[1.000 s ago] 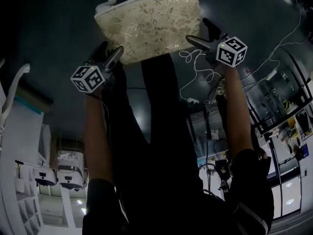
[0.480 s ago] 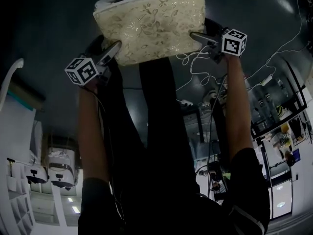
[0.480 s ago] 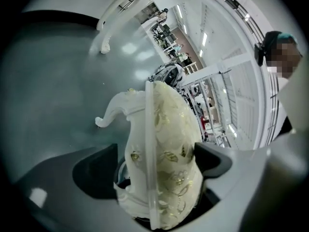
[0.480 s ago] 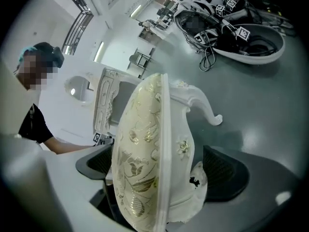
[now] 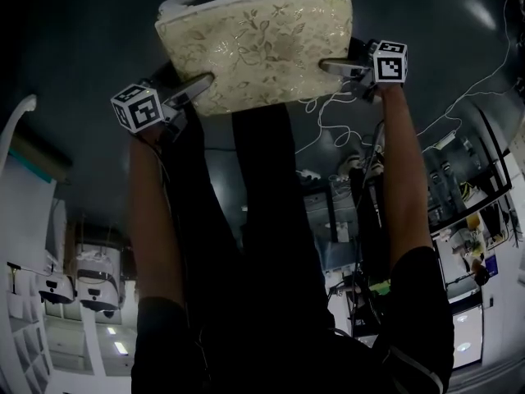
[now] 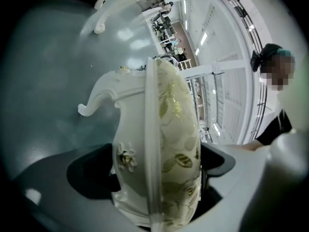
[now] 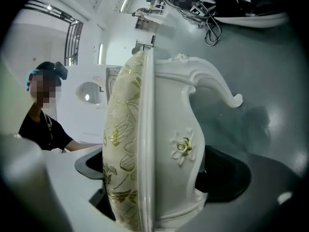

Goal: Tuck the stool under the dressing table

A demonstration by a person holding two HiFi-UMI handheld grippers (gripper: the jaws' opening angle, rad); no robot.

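The stool (image 5: 258, 43) has a cream cushion with a gold leaf pattern and a white carved frame. In the head view it lies at the top, above the dark glossy floor. My left gripper (image 5: 193, 89) is at its near left corner and my right gripper (image 5: 340, 66) at its right edge. The left gripper view shows the seat edge (image 6: 164, 144) standing between the wide jaws of the left gripper (image 6: 157, 173). The right gripper (image 7: 154, 173) likewise straddles the seat edge (image 7: 145, 144). Both pairs of jaws have just been opening, and dark gaps show beside the stool.
White cables (image 5: 328, 121) trail on the floor right of the stool. A white curved furniture leg (image 6: 104, 13) rises beyond it. White furniture (image 5: 20, 130) stands at the left, dark racks (image 5: 467, 187) at the right. A person in black (image 7: 46, 124) is nearby, and shoes (image 7: 241, 11) lie on the floor.
Both grippers and the stool have sunk lower. The fingers have spread wider along the seat's sides, and the right marker cube has turned more level.
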